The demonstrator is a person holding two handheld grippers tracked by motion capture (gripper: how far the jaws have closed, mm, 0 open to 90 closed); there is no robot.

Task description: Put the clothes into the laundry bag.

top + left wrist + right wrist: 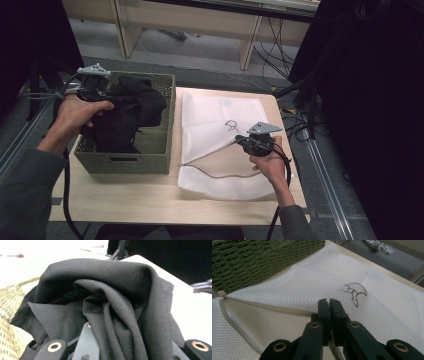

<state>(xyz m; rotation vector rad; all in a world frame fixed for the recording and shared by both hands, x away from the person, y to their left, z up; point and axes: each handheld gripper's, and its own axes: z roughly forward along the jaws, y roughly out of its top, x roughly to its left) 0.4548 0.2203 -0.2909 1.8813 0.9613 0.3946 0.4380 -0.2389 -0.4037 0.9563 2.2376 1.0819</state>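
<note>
A: In the high view, what does the left gripper [102, 92] hold?

B: It pinches a black garment [127, 112], soft matte cloth with heavy folds. The cloth hangs in a bunch above the green woven basket [162, 150], and its lower part is inside the basket. The basket is rectangular with a coarse weave and stands on the left part of the light wooden table [145, 197].

A: And the right gripper [239, 140]?

B: It is over a white mesh laundry bag [215, 120] that lies flat just beside the basket. A beige zipper line curves across the near part of the bag. There is a small dark drawing on the bag; I cannot read any letters.

A: What does the left gripper view show?

B: The black garment [112, 302] is right in front of the camera, with deep folds, and it goes down between the jaws, so they pinch it. At the left edge the basket [10, 315] is seen, blurred.

A: And the right gripper view?

B: The right gripper [329, 303] has its jaws pressed together on the zipper edge of the mesh bag [299, 282]. The mesh has fine, regular holes. The zipper pull [222, 294] is at the left, near the basket wall [257, 257]. The dark outline print [354, 291] is just beyond the jaw tips.
</note>
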